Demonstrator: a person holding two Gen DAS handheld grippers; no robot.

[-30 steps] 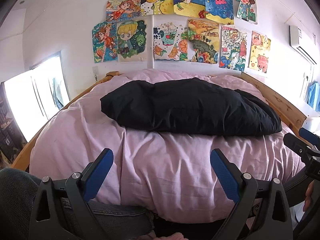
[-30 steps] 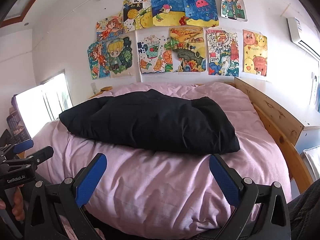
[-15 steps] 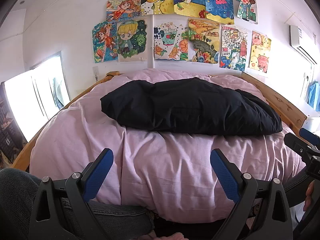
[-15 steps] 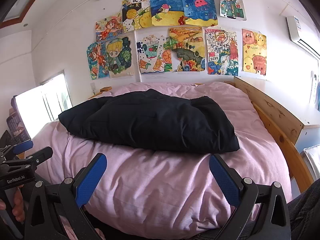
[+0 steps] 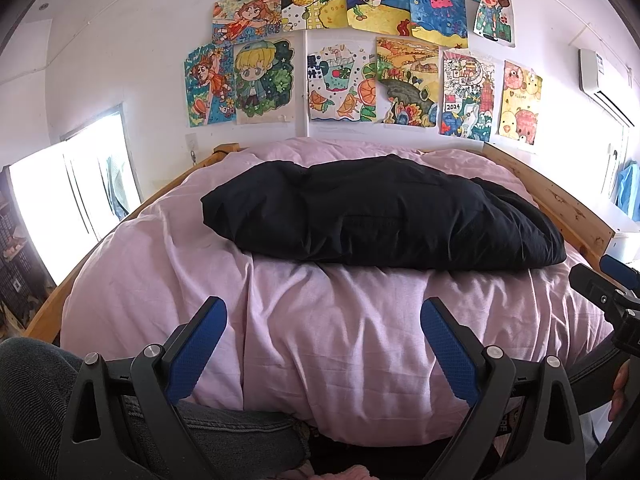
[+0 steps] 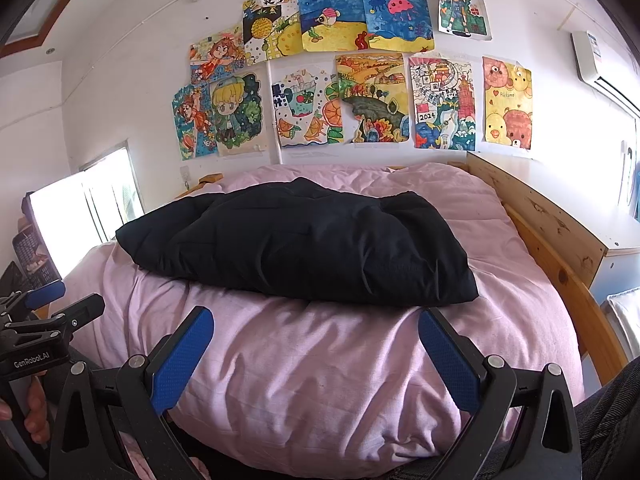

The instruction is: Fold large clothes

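From the left wrist view you get the near-left corner of the bed, a bright window (image 5: 68, 200) down that side and a denim-clad knee (image 5: 36, 392) at the bottom edge; the right wrist view swings the other way and shows the long wooden bed rail (image 6: 560, 256) on the right with a white cabinet top (image 6: 624, 236) beyond it, which the left view only catches as a sliver. Each camera also sees the other tool at its margin: the right gripper (image 5: 612, 284) pokes in at the far right of the left view, and the left gripper (image 6: 60, 300) sits at the lower left of the right view, with fingers of a hand (image 6: 36, 408) wrapped round its handle. Both tools have their blue-padded jaws spread wide, nothing between them and nothing touched; they hang just off the foot of the bed, over the edge of the pink duvet (image 5: 340, 340). The black garment (image 5: 380, 216), thick and puffy, lies folded in a long bundle across the middle of the duvet, well apart from both pairs of jaws, its bulkier end toward the right rail. Children's drawings (image 6: 360, 68) cover the wall behind the headboard. An air conditioner (image 6: 600, 60) hangs high on the right.
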